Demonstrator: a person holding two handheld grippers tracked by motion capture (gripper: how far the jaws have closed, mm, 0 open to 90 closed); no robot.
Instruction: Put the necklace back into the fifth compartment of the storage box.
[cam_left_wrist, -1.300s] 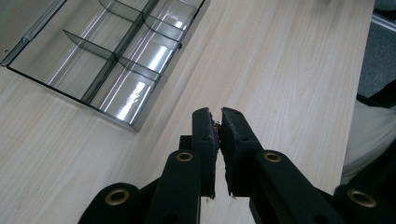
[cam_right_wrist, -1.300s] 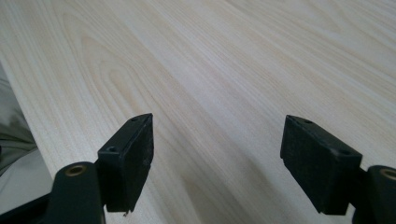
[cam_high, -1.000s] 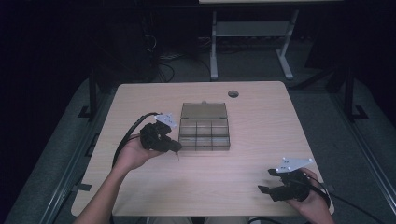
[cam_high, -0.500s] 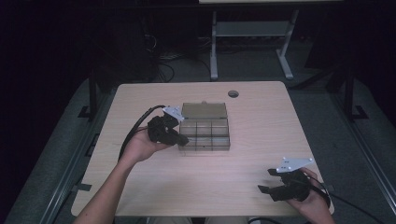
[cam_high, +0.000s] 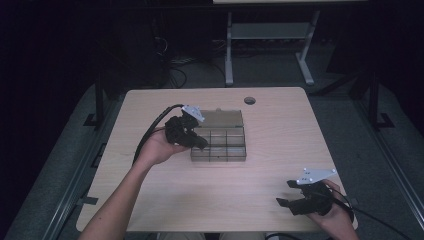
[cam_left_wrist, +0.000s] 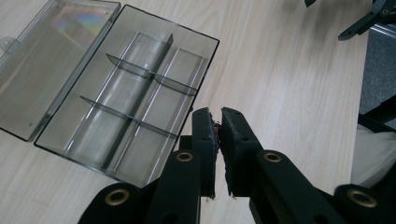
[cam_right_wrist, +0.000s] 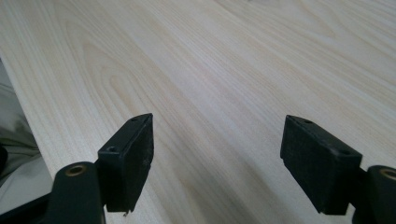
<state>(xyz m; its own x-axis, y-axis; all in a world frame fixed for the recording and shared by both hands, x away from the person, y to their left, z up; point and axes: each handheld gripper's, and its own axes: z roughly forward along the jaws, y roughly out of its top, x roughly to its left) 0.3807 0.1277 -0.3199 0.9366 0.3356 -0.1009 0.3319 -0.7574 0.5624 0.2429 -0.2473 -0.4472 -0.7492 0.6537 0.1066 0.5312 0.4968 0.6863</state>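
Overhead, my left gripper (cam_high: 192, 135) sits at the box's (cam_high: 225, 145) left edge. Its own view has the jaws nearly closed on something small and reddish, the open box (cam_left_wrist: 126, 98) just left. My right gripper (cam_right_wrist: 217, 158) gapes, empty, over the table (cam_right_wrist: 210, 70).

A grey metal stand (cam_high: 270, 40) and cables (cam_high: 175, 65) sit beyond the wooden table (cam_high: 280, 130).

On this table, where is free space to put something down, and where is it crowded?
Free: the wood between the open compartment box and the right gripper, and the table's right side past the box. Crowded: the box's left edge, where the left gripper hovers.
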